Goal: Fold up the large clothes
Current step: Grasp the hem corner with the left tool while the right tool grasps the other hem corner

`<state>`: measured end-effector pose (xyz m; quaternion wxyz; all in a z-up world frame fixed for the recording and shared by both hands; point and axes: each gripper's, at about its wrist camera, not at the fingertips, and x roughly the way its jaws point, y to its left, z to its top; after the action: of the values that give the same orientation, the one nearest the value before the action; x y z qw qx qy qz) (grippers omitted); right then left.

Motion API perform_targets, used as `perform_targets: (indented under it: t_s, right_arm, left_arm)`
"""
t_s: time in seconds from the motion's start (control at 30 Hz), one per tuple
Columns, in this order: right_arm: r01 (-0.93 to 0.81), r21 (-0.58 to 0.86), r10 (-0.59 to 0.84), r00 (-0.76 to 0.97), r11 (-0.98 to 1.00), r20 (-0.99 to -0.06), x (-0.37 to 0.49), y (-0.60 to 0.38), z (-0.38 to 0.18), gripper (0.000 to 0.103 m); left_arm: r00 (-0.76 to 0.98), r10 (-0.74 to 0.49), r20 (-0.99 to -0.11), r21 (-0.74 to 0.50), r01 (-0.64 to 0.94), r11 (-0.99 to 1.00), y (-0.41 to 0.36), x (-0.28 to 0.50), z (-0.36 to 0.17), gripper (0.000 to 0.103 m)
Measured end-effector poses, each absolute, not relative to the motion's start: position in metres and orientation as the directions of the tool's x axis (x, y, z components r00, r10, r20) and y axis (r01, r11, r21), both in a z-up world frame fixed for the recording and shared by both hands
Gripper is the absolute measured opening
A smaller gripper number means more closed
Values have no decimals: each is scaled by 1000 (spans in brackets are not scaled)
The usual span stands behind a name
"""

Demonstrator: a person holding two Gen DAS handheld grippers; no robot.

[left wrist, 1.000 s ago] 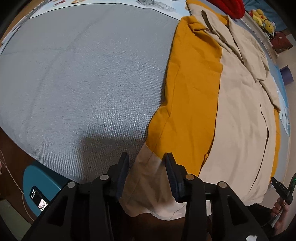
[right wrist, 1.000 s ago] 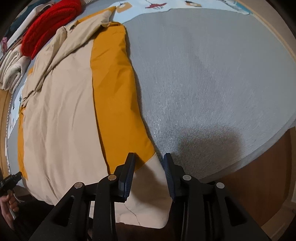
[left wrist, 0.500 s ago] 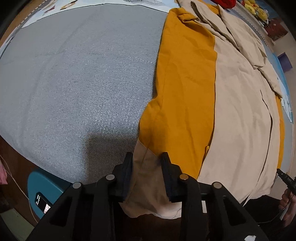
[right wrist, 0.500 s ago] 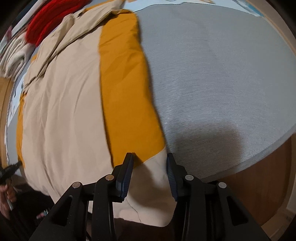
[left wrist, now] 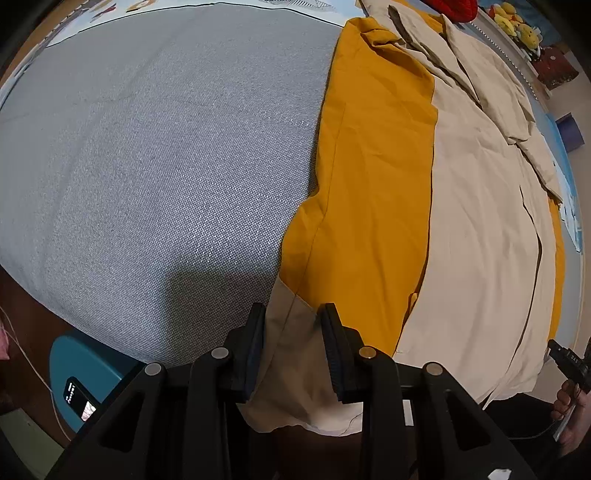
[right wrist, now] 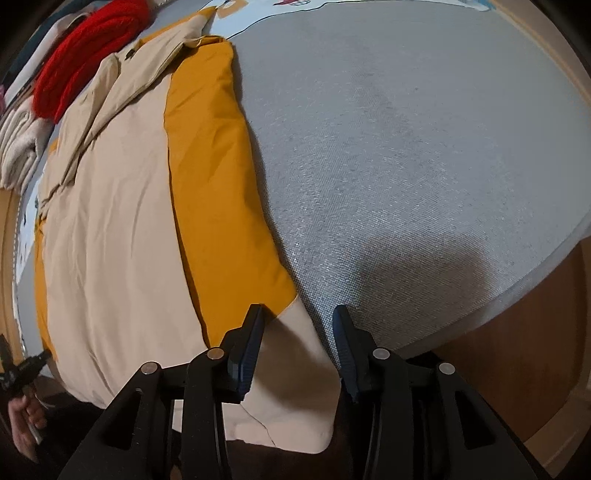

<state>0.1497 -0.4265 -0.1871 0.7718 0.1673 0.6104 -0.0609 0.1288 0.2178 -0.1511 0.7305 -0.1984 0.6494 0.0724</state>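
A large beige coat (left wrist: 480, 229) with orange lining (left wrist: 369, 177) lies lengthwise on a grey bed cover (left wrist: 147, 166); its hem hangs over the near edge. My left gripper (left wrist: 293, 317) straddles the beige hem corner at the coat's left side, jaws partly closed with cloth between them, a gap showing. My right gripper (right wrist: 297, 317) is open around the hem corner at the coat's right side (right wrist: 291, 354), beside the orange lining (right wrist: 218, 206). The beige front (right wrist: 110, 240) fills the left of the right wrist view.
A red knit item (right wrist: 85, 55) and folded pale cloth (right wrist: 18, 147) lie past the collar. A teal stool with a phone (left wrist: 85, 384) stands below the bed's left edge. Yellow toys (left wrist: 517, 29) sit at the far right. Brown floor (right wrist: 517, 350) lies beyond the cover.
The left jaws have narrowed around the hem corner over the second. The right jaws have widened slightly. Both views shifted a little closer to the hem.
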Motion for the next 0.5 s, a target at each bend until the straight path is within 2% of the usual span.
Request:
perform_targets:
  t_s: [0.23,0.4,0.5]
  right_arm:
    - [223,236,182,238,946,-954,142,-418,-189,45]
    - [199,205,158,227,958,-961,141,-413,-191,42]
    - [196,179,134,225,964,-965,142,-412,-191,29]
  left_arm:
    - [150,-161,-976,-205,-361,910,219,126,-150,28]
    - [145,-161,-976,-203,-357,912,221,125,-151,28]
    - [142,-154,-978,-194,-346,918,217,126,-151,26]
